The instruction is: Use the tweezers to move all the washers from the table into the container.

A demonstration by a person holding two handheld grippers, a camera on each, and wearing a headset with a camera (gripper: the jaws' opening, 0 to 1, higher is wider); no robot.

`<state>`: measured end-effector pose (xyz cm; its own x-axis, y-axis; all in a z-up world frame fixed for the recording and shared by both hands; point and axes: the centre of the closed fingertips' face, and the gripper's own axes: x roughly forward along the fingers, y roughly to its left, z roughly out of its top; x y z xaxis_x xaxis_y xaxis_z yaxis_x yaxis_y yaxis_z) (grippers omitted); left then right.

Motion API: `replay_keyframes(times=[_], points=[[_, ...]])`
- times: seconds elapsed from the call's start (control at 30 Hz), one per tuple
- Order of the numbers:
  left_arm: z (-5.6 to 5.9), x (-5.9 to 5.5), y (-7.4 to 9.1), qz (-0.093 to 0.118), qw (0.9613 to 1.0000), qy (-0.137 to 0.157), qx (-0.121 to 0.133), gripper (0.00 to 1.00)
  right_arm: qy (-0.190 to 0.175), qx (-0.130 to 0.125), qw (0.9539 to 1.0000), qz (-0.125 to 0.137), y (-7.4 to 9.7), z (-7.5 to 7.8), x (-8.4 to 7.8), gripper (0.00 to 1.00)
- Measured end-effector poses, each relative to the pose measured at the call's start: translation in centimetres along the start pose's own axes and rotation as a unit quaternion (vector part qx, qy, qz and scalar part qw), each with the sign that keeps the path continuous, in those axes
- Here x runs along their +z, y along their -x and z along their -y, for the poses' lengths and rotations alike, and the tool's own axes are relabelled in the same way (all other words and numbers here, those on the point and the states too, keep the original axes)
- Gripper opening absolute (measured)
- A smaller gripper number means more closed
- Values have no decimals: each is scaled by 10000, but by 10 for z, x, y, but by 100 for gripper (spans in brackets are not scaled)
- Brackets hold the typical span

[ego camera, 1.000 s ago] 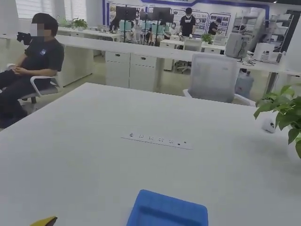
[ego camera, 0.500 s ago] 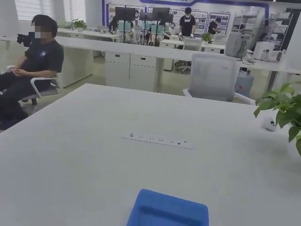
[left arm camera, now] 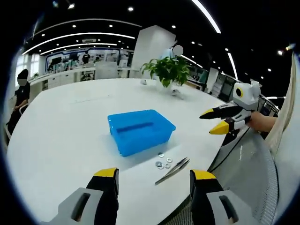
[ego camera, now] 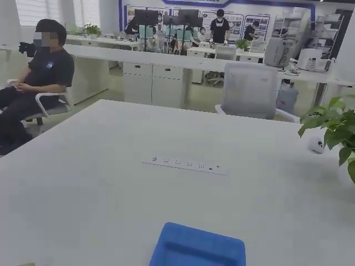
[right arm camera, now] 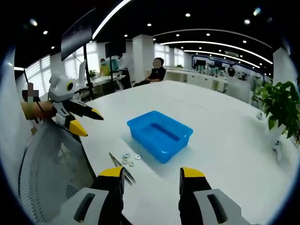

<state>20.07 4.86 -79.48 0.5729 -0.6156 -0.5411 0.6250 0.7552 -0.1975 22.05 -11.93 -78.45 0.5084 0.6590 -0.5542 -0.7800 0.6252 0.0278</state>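
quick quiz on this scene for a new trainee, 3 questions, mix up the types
1. True or false: the washers already lie inside the blue container.
2. Multiple choice: the tweezers are
A. clamped in one gripper
B. lying on the table beside the washers
C. inside the container
3. Fill in the missing word: the left gripper and the right gripper both have their jaws ____ and hold nothing.

Key: 1 false; 2 B; 3 open
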Motion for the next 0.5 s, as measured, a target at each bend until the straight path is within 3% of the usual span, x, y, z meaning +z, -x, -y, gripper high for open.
replay_keyframes(times=[0.13, 0.5], points=[[4, -1, -5, -152, 9996, -215, -69, 57, 95, 185, 9998, -35, -11, -11, 0, 42], [8, -5, -12, -316, 9990, -266, -177, 54, 197, 578, 9981, 1, -38, -33, 5, 39]])
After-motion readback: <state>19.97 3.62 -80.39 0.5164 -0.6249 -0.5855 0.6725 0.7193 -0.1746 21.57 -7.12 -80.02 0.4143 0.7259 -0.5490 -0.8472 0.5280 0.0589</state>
